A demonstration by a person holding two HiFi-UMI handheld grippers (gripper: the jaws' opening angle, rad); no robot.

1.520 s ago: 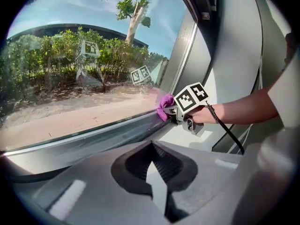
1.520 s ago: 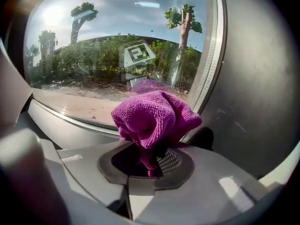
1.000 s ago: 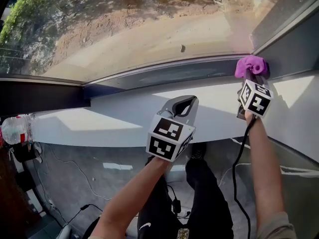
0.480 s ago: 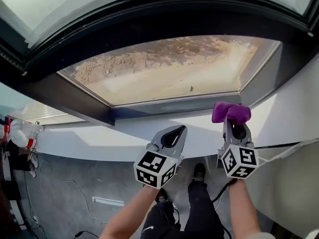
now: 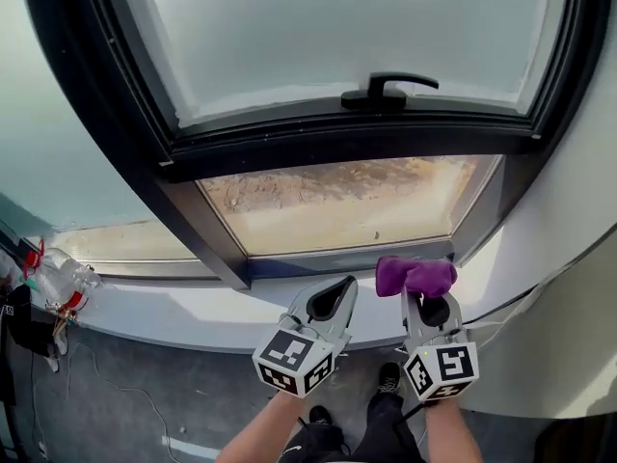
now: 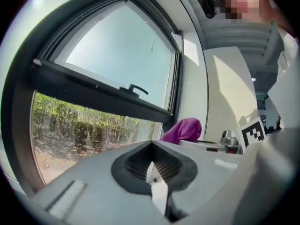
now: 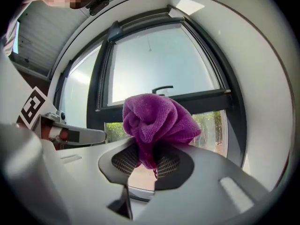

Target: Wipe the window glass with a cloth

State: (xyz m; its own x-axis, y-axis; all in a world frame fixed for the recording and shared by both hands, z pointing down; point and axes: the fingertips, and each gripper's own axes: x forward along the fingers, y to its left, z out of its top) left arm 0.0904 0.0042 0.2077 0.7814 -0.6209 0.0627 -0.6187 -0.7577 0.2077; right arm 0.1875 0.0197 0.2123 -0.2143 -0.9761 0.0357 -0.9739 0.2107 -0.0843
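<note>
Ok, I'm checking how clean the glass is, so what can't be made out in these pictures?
Upper pane, head view: washed out by glare, so smears can't be seen.
Speck on the lower pane, head view: too small to tell dirt from something outside.
Right gripper, right gripper view: the cloth covers where its jaws meet.
Bottle, head view: small and blurred near the left edge.

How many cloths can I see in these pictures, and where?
1. The purple cloth is clamped in the right gripper, near the lower pane's right corner. No other shows.
</note>
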